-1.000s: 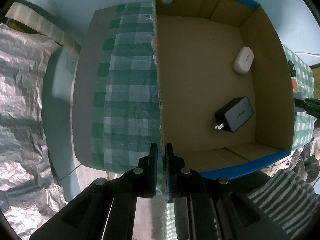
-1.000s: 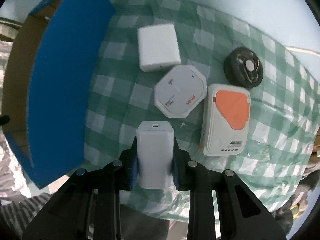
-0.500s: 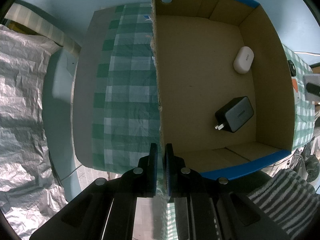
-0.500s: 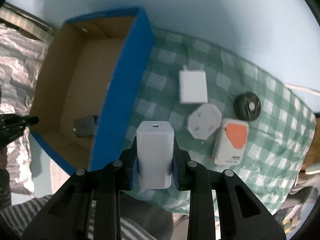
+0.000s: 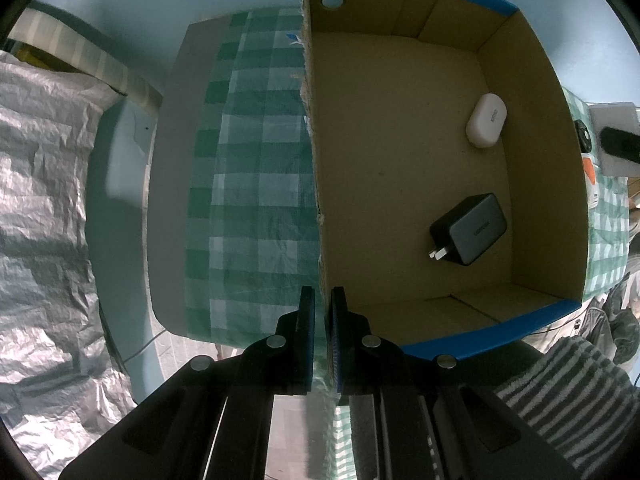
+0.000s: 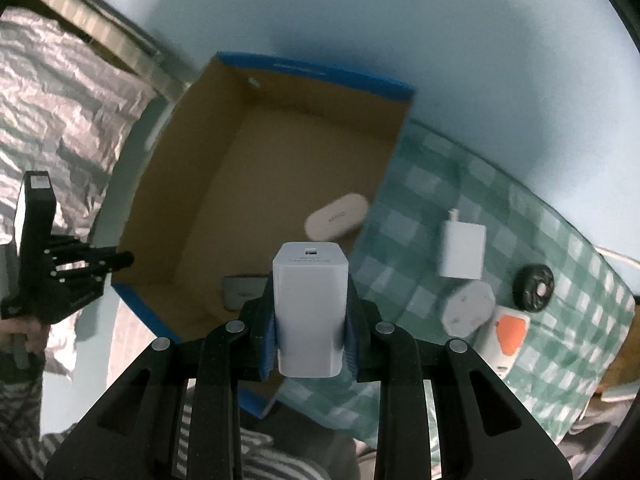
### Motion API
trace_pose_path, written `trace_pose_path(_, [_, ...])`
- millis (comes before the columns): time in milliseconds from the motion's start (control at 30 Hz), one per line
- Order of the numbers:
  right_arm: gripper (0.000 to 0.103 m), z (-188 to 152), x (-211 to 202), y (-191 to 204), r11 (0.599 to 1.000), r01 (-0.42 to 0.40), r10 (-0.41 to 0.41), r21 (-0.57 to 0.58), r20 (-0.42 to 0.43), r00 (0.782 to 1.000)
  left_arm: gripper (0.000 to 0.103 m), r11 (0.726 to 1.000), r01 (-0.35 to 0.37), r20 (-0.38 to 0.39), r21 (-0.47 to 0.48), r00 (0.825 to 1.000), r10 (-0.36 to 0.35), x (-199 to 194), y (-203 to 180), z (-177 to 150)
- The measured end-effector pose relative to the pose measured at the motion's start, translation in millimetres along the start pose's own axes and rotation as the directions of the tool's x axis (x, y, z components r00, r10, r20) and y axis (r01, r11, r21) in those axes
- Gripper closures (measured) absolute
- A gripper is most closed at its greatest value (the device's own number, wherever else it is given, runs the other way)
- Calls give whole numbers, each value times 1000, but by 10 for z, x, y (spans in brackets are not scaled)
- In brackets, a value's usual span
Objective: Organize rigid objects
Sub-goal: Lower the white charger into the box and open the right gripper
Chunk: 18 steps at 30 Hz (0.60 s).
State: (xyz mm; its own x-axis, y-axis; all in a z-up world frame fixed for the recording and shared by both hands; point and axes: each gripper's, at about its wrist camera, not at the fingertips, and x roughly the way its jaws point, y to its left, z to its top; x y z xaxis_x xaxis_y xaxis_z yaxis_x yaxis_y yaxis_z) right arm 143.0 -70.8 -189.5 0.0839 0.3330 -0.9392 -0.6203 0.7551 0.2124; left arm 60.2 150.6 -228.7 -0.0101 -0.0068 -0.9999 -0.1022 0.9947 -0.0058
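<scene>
We judged the white charger [image 6: 310, 304], clamped by its flat sides in our right gripper [image 6: 310, 320], rigid and smooth, while our left gripper [image 5: 322, 320] pinched the box wall [image 5: 316, 184].

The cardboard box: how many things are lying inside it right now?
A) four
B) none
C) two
C: the left wrist view shows only a white oval case and a dark grey charger on the floor of the cardboard box; the white charger is in the right gripper, not yet in the box.
</scene>
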Motion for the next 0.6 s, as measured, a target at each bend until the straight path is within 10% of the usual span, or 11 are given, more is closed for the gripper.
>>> trace_pose_path(600, [77, -9, 492, 43, 1000, 2, -2, -5, -71, 997, 94, 1000, 7, 1, -5, 1000, -7, -11, -4, 0])
